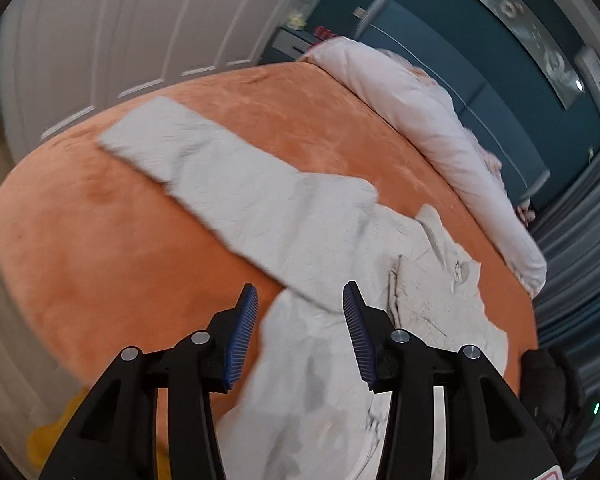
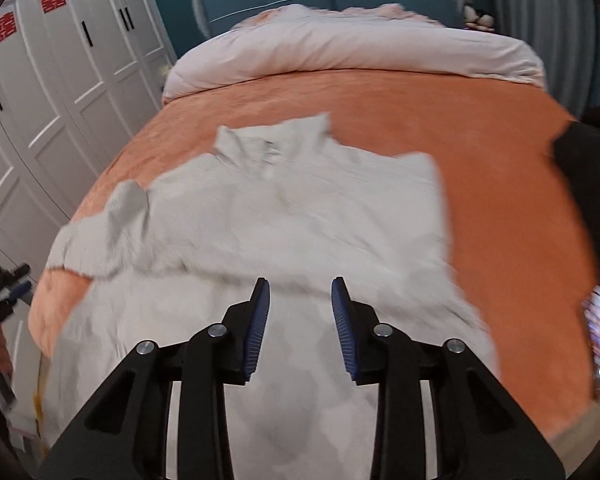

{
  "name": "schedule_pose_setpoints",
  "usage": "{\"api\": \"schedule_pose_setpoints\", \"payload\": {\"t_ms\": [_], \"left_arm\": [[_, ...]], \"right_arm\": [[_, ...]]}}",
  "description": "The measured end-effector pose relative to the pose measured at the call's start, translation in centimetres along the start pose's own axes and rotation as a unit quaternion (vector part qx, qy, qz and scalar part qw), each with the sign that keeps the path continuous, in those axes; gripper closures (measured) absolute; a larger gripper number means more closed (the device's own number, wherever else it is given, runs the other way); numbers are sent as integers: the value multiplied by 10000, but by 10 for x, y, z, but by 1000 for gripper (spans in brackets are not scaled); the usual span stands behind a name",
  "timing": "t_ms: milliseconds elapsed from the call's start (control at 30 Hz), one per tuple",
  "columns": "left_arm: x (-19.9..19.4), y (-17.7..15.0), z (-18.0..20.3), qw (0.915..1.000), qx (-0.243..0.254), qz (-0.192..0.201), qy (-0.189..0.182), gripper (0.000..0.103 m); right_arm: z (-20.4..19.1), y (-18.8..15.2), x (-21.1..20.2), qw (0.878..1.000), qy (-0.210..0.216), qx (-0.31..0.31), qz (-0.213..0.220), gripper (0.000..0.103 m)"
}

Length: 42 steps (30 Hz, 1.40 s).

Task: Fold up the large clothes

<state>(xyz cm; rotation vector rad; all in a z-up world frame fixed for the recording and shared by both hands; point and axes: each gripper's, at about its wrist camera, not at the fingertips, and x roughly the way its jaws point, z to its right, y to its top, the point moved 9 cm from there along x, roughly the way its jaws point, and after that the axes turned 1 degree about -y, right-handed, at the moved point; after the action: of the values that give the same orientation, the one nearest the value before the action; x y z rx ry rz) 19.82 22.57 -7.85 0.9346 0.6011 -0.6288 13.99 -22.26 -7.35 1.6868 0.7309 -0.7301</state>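
shirt: big pale shirt point(image 2: 268, 216) spread flat on the orange bed cover point(image 2: 480, 152), hem at the near edge, collar toward the pillows
left gripper point(image 1: 300, 304): partly open, nothing in it
right gripper point(image 2: 300, 296): partly open, empty too
feel: looks soft, light, floppy
grab: I'd pinch the sleeve point(image 1: 188, 152) cuff or a hem corner

Garment point(image 2: 284, 216) lies on the bed point(image 2: 480, 152); rolled duvet point(image 2: 340, 52) behind it.

free: orange bedspread point(image 2: 480, 152) | blocked: rolled duvet point(image 2: 340, 52), wardrobe point(image 2: 60, 100)
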Motion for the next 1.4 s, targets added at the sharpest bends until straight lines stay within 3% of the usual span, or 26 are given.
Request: {"api": "schedule_pose_setpoints", "payload": {"t_ms": [100, 200, 367, 467, 600, 700, 767, 833, 867, 1000, 1067, 1167, 1267, 1300, 1400], "left_arm": [[25, -2, 9, 9998, 152, -35, 106, 60], [49, 3, -1, 9998, -115, -103, 162, 60], [67, 28, -59, 9954, -784, 60, 549, 56], [65, 51, -112, 9870, -1341, 324, 822, 49], [68, 82, -187, 9671, -2184, 620, 1144, 48], [79, 93, -217, 9565, -2652, 660, 1022, 49], [85, 103, -220, 9538, -2787, 760, 829, 52], [89, 112, -209, 9610, -2588, 690, 683, 85], [90, 120, -196, 9671, -2394, 600, 610, 103], [58, 156, -130, 9820, -1604, 977, 204, 103], [35, 167, -74, 9872, -1134, 1107, -169, 103], [-9, 159, 53, 9875, 27, 1328, -843, 103], [-40, 108, 182, 9721, 1160, 1234, -1620, 103], [-40, 75, 226, 9649, 1493, 1040, -1891, 103], [-17, -20, 299, 9535, 2009, 359, -2218, 97]], "right_arm": [[-32, 17, 43, 9994, 280, 100, -170, 74], [-62, 22, 81, 9986, 401, -49, -351, 74], [-85, -14, 149, 9938, 163, -498, -980, 74], [-87, -22, 154, 9949, 54, -709, -709, 74], [-88, -26, 151, 9955, 24, -763, -570, 74], [-89, -28, 151, 9957, 5, -813, -450, 74], [-88, -27, 150, 9958, -7, -830, -391, 74], [-89, -27, 150, 9959, -9, -836, -356, 74], [-88, -27, 150, 9960, 17, -819, -343, 74], [-86, -27, 146, 9970, 191, -709, -255, 73], [-84, -27, 145, 9972, 315, -636, -225, 71], [-82, -25, 134, 9981, 426, -401, -205, 65], [-73, -31, 100, 9981, 614, 42, -79, 45], [-68, -37, 84, 9973, 712, 152, -12, 44], [-37, -59, 43, 9964, 703, 477, 15, 38]]}}
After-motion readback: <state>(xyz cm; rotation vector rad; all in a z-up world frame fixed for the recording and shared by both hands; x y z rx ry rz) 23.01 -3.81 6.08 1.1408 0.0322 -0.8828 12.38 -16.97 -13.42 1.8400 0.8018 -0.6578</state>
